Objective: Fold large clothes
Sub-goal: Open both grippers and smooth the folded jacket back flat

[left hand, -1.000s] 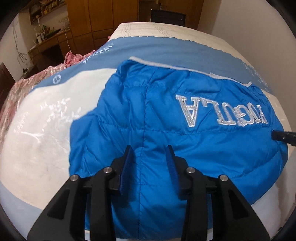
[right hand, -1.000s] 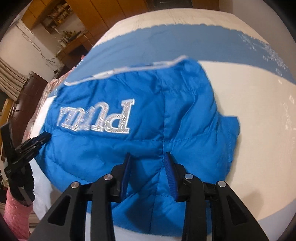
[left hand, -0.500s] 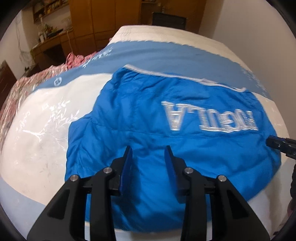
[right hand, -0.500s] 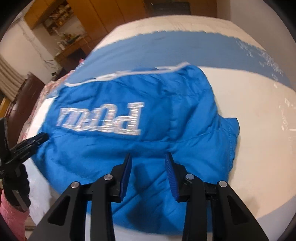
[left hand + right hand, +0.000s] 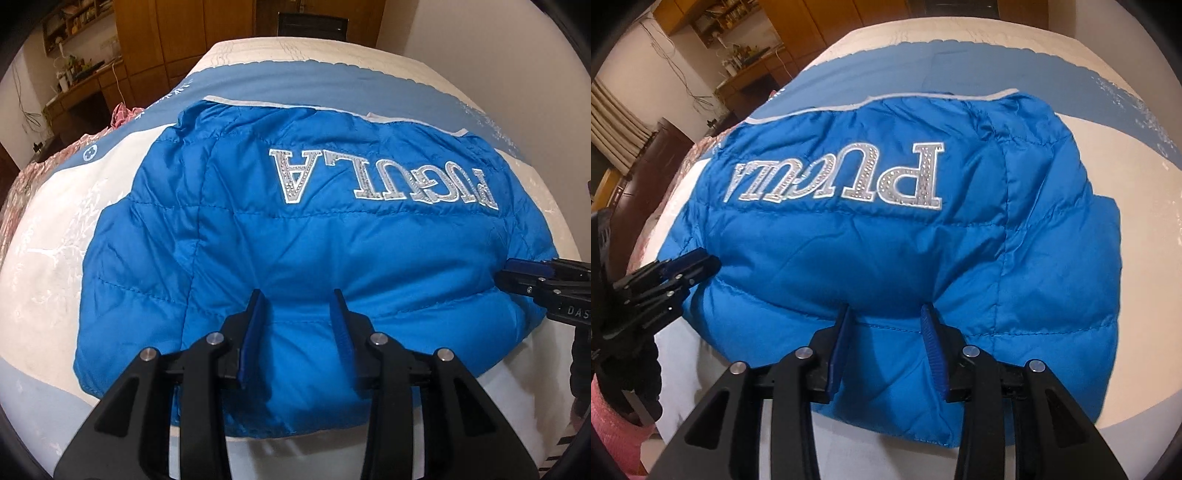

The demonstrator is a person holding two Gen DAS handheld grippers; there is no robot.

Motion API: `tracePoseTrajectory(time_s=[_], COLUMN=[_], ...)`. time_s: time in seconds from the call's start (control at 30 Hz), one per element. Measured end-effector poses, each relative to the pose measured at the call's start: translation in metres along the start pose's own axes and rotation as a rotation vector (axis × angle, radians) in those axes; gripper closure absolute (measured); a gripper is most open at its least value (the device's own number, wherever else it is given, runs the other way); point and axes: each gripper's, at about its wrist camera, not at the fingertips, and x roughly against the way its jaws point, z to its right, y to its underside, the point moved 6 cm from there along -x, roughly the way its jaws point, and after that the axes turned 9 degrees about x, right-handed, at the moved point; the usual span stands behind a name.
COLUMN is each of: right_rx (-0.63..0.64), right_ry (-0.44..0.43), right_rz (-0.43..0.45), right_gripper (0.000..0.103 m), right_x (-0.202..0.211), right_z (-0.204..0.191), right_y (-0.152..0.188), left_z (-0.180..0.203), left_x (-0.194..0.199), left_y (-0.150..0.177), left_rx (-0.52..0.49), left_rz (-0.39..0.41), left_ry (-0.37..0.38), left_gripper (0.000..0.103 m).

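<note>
A bright blue quilted jacket (image 5: pixel 295 236) with silver lettering lies folded on the bed, its lettered back panel up; it also shows in the right wrist view (image 5: pixel 905 251). My left gripper (image 5: pixel 297 306) is open, its blue-padded fingers resting on the jacket's near left part. My right gripper (image 5: pixel 884 321) is open too, fingers pressing on the near right part. Each gripper shows in the other's view, the right one (image 5: pixel 532 280) at the right edge and the left one (image 5: pixel 687 269) at the left edge.
The bed cover (image 5: pixel 55 240) is white with a blue band (image 5: pixel 295 85) beyond the jacket. Pink patterned cloth (image 5: pixel 22 181) lies at the bed's left side. Wooden wardrobes (image 5: pixel 177 33) and a cluttered desk (image 5: pixel 81 92) stand behind.
Both grippers have come forward and down onto the jacket's near edge. The jacket looks flatter and lies in the same place.
</note>
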Motion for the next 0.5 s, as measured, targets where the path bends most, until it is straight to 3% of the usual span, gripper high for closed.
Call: tracePoseTrajectory(time_s=[0.5], right_rx=[-0.041], right_ry=[0.000], right_rz=[0.061], right_gripper=[0.064], right_x=[-0.0051], right_z=[0.0045], right_y=[0.0055], left_z=[-0.0005], left_x=[-0.0085], left_y=[0.0015], left_rx=[0.023], left_rz=[0.008], left_ry=[-0.022], left_gripper=[0.066])
